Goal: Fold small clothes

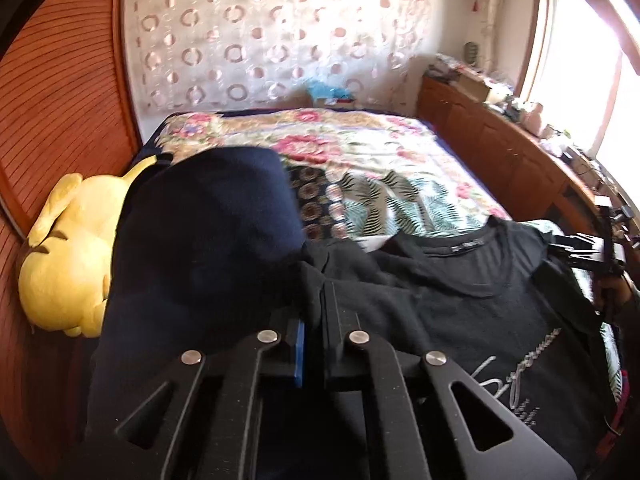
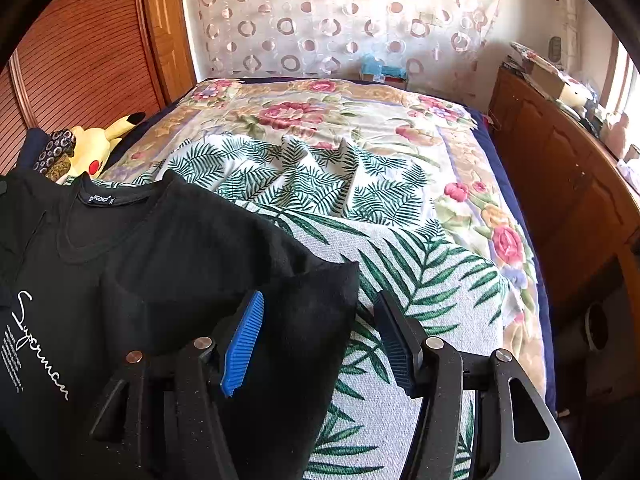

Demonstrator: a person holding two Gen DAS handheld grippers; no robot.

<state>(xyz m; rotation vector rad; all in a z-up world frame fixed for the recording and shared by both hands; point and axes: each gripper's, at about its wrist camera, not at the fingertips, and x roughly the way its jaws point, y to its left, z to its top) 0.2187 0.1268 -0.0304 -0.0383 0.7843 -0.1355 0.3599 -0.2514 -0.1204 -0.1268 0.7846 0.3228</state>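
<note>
A black T-shirt (image 1: 472,300) with white script lies front up on the bed; it also shows in the right wrist view (image 2: 132,264). My left gripper (image 1: 314,320) is shut on the shirt's left shoulder or sleeve edge. A dark navy garment (image 1: 200,248) bulges just left of it. My right gripper (image 2: 320,320) is open, its blue pads (image 2: 244,340) straddling the edge of the shirt's right sleeve (image 2: 312,320). The right gripper also shows at the far right of the left wrist view (image 1: 592,252).
A leaf-print cloth (image 2: 320,184) lies over a floral blanket (image 2: 300,112) on the bed. A yellow plush toy (image 1: 68,260) lies at the left by the wooden wardrobe (image 1: 60,112). A cluttered wooden sideboard (image 2: 560,160) runs along the right.
</note>
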